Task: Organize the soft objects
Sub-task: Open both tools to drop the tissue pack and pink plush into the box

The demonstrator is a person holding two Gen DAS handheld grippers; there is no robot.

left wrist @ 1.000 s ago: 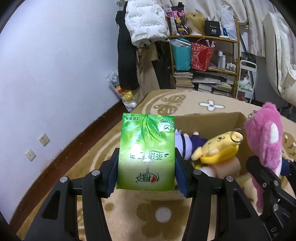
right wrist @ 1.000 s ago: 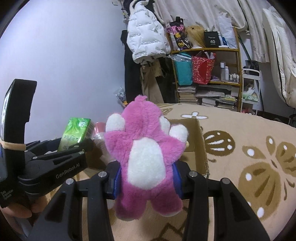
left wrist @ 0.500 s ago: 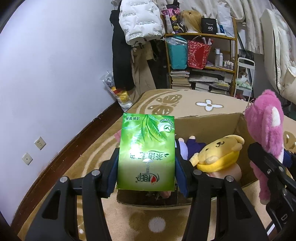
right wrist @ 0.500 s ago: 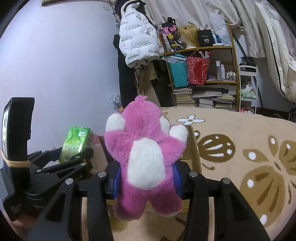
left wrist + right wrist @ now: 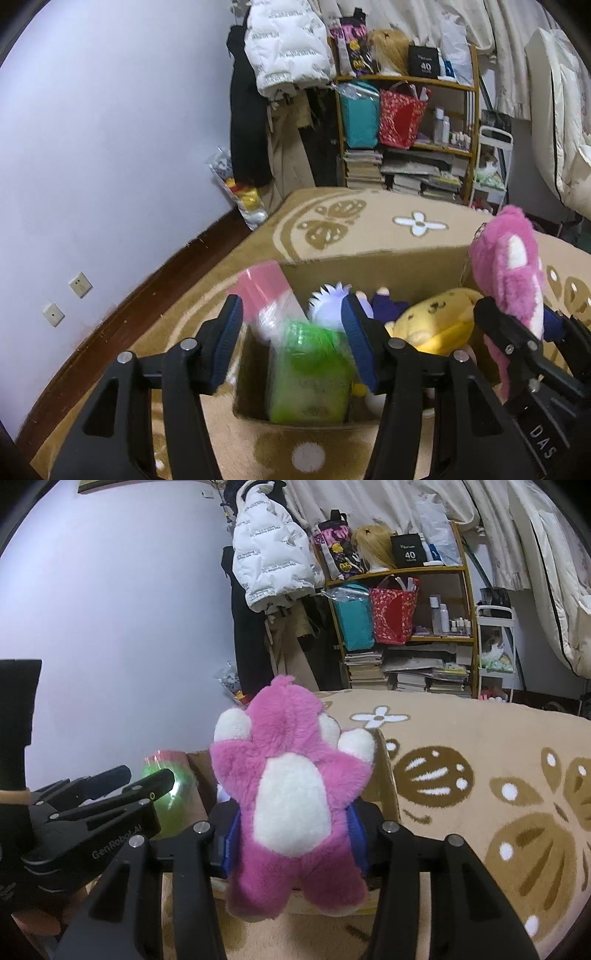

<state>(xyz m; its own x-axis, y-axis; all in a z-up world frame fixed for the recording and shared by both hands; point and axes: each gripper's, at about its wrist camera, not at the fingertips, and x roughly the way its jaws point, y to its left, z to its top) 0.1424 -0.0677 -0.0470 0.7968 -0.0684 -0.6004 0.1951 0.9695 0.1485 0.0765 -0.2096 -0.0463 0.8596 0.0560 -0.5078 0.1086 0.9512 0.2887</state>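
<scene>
My left gripper is open above the near end of a cardboard box. A green tissue pack, blurred by motion, drops free into the box below the blue pads. It shows as a green blur in the right wrist view. The box holds a yellow plush, a white-haired doll and a pink-topped pack. My right gripper is shut on a pink plush bear, held over the box's right side. The bear also shows at the right of the left wrist view.
The box sits on a beige patterned carpet. A purple wall with sockets runs along the left. At the back stand a cluttered shelf and hanging coats. White bedding hangs at the right.
My left gripper has opened and let go of the green tissue pack, which falls into the box. Both grippers have moved forward over the box; the right still holds the bear.
</scene>
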